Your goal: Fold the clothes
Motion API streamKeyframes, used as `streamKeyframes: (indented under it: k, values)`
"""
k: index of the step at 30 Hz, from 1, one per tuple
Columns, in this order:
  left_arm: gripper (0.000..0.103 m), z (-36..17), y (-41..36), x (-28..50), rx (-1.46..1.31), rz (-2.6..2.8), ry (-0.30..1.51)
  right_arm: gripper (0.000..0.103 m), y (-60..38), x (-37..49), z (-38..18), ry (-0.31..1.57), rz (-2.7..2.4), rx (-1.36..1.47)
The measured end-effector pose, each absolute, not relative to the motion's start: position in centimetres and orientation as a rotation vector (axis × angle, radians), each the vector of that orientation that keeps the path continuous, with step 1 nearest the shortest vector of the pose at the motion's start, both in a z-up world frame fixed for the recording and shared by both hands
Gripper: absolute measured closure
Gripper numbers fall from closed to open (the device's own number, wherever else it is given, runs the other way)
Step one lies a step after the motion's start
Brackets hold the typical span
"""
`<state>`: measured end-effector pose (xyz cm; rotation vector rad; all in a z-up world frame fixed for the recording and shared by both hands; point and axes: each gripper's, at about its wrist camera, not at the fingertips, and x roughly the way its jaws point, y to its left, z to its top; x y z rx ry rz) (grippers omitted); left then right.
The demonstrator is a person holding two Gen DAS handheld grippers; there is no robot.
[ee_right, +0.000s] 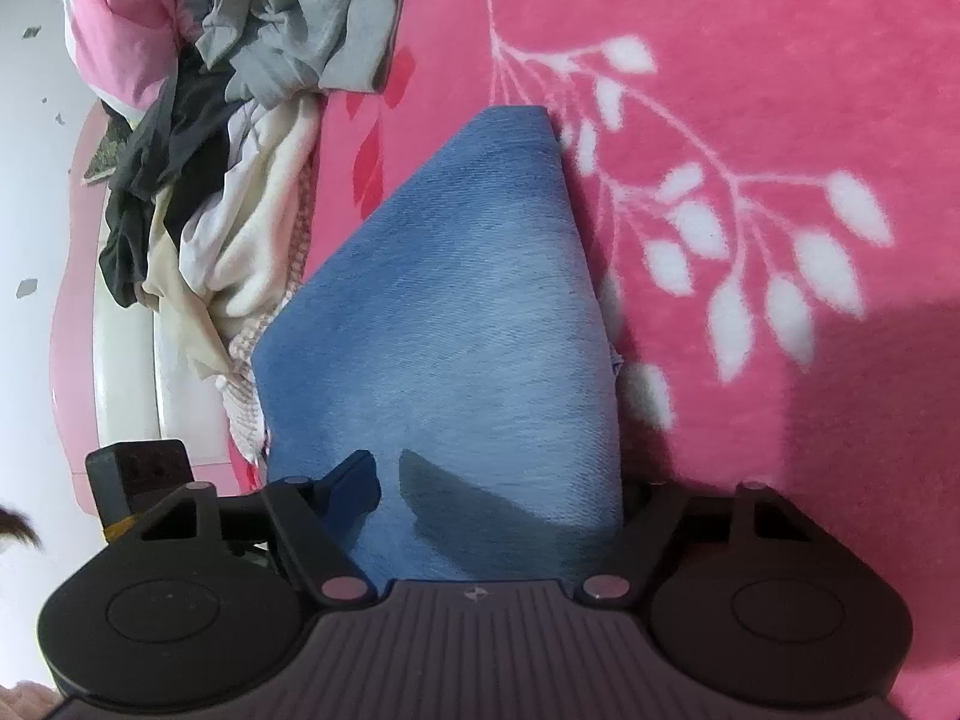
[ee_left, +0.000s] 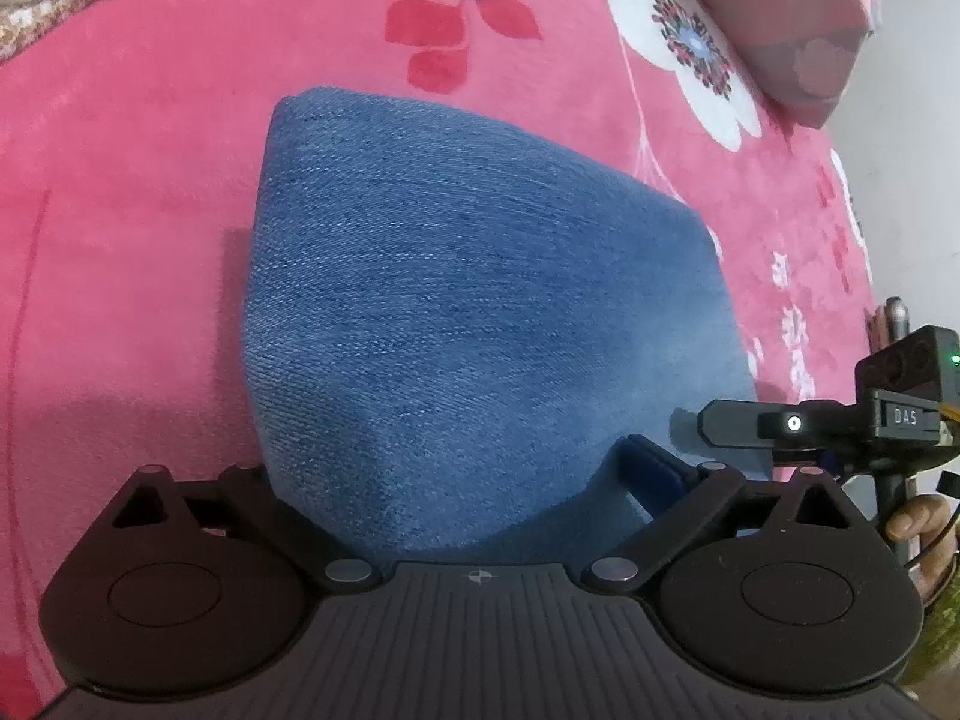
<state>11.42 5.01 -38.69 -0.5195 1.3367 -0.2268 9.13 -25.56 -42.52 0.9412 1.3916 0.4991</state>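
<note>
Spread flat under everything: pink floral blanket (ee_right: 750,30). Mid-blanket, compact and already doubled over: denim garment (ee_left: 456,300). Straddling its near edge, both spread wide, gripping nothing, perhaps for pressing or regrasping: left gripper (ee_left: 456,474), right gripper (ee_right: 504,486).

The folded denim garment (ee_left: 468,312) fills the middle of the pink bed blanket (ee_left: 132,180). Left of it, in the left wrist view, the blanket lies bare and passable. A heap of loose clothes (ee_right: 240,138) crowds its far-left edge, touching it, and the right tool (ee_left: 720,423) sits just beside its near right corner.
</note>
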Motion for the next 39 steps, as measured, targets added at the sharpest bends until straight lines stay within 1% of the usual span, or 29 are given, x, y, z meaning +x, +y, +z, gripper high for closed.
streamKeyframes:
  k: [3, 4, 8, 12, 17, 24, 26, 27, 28, 31, 34, 37, 39]
  values:
    - [0.008, -38.4, 4.7, 11.4, -0.495, -0.217, 1.337, 0.047, -25.8, 9.0, -42.5, 1.398, 0.488, 0.914]
    - [0.009, -38.3, 4.6, 11.4, -0.483, -0.214, 1.337, 0.049, -25.8, 8.9, -42.4, 1.397, 0.489, 0.906]
    - [0.012, -37.7, 4.2, 11.1, -0.435, -0.201, 1.328, 0.051, -25.9, 8.9, -42.4, 1.397, 0.5, 0.898]
    - [0.012, -37.7, 3.9, 11.0, -0.406, -0.189, 1.322, 0.046, -25.9, 9.1, -42.7, 1.412, 0.503, 0.903]
    - [0.012, -37.7, 3.7, 10.9, -0.394, -0.184, 1.318, 0.046, -25.1, 8.9, -41.9, 1.398, 0.515, 0.823]
    - [0.012, -37.6, 3.6, 10.7, -0.382, -0.185, 1.308, 0.052, -24.6, 8.6, -41.2, 1.362, 0.508, 0.756]
    - [0.014, -37.4, 3.5, 10.5, -0.376, -0.187, 1.294, 0.055, -24.3, 8.5, -40.7, 1.348, 0.499, 0.734]
    - [0.015, -37.3, 3.5, 10.3, -0.371, -0.188, 1.282, 0.059, -24.2, 8.4, -40.3, 1.336, 0.498, 0.723]
    - [0.017, -37.1, 3.6, 10.1, -0.368, -0.191, 1.271, 0.062, -24.1, 8.3, -39.9, 1.326, 0.496, 0.712]
    - [0.023, -36.4, 3.8, 9.5, -0.359, -0.197, 1.239, 0.067, -23.7, 7.8, -38.9, 1.304, 0.487, 0.68]
    - [0.028, -35.8, 4.0, 9.0, -0.35, -0.199, 1.219, 0.07, -23.0, 7.7, -37.8, 1.284, 0.482, 0.615]
    - [0.03, -35.7, 4.1, 8.8, -0.349, -0.202, 1.207, 0.071, -22.3, 7.5, -37.0, 1.267, 0.481, 0.565]
    - [0.03, -35.7, 4.2, 8.7, -0.347, -0.21, 1.203, 0.071, -23.0, 7.4, -37.3, 1.271, 0.472, 0.592]
